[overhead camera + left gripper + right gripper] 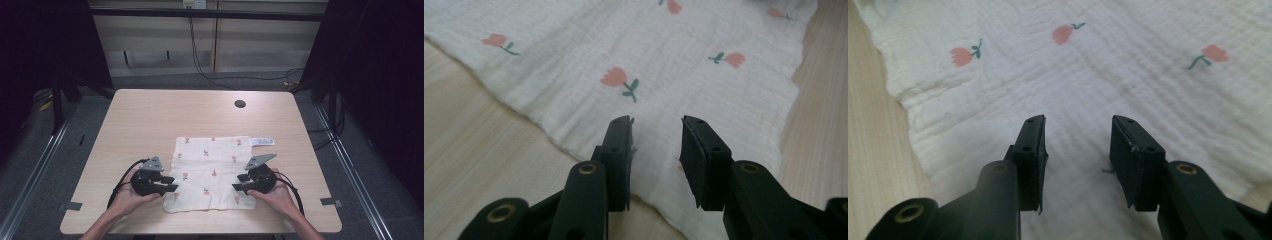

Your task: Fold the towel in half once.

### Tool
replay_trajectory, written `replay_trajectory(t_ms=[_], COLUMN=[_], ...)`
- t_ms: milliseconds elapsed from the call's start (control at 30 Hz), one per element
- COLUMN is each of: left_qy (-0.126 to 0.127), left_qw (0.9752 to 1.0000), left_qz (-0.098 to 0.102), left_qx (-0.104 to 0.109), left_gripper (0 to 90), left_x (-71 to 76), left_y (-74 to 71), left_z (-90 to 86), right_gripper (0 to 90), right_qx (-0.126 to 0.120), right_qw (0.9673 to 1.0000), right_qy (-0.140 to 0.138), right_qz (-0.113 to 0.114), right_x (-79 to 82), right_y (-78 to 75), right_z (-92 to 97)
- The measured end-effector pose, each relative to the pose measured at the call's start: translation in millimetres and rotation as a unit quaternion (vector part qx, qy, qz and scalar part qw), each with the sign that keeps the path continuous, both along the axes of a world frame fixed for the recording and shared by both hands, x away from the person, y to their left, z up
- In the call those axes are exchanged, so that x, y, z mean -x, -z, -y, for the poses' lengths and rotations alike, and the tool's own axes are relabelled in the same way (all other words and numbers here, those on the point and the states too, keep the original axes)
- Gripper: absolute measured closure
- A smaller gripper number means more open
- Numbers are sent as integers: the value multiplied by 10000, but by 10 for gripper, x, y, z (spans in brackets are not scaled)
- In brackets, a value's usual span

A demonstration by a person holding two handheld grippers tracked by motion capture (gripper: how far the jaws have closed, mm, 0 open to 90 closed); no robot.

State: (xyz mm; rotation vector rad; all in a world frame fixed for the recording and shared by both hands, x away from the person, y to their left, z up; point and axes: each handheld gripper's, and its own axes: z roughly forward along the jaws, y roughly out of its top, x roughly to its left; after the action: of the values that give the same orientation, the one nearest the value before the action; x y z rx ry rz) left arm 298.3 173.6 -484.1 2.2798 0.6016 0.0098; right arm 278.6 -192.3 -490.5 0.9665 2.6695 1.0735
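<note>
Spanning the high view is a light wooden table with a dark round hole near its far edge. A white cloth printed with pink flowers lies flat on the table's near half, a small label at its far right corner. The left gripper sits at the cloth's left edge, jaws apart over the fabric. The right gripper sits at the cloth's right edge, jaws likewise apart, nothing between them.
</note>
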Motion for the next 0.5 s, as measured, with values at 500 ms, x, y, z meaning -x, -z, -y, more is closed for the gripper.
replay_trajectory(t_ms=[500], left_qy=[105], left_qw=[9990], left_qz=[277], left_qx=[-349], left_gripper=[690], left_x=[93], left_y=[85], left_z=[129], right_gripper=[806], right_qx=[478], right_qw=[9986], right_qy=[-126], right_qz=[194], right_x=[69], right_y=[-4], right_z=[23])
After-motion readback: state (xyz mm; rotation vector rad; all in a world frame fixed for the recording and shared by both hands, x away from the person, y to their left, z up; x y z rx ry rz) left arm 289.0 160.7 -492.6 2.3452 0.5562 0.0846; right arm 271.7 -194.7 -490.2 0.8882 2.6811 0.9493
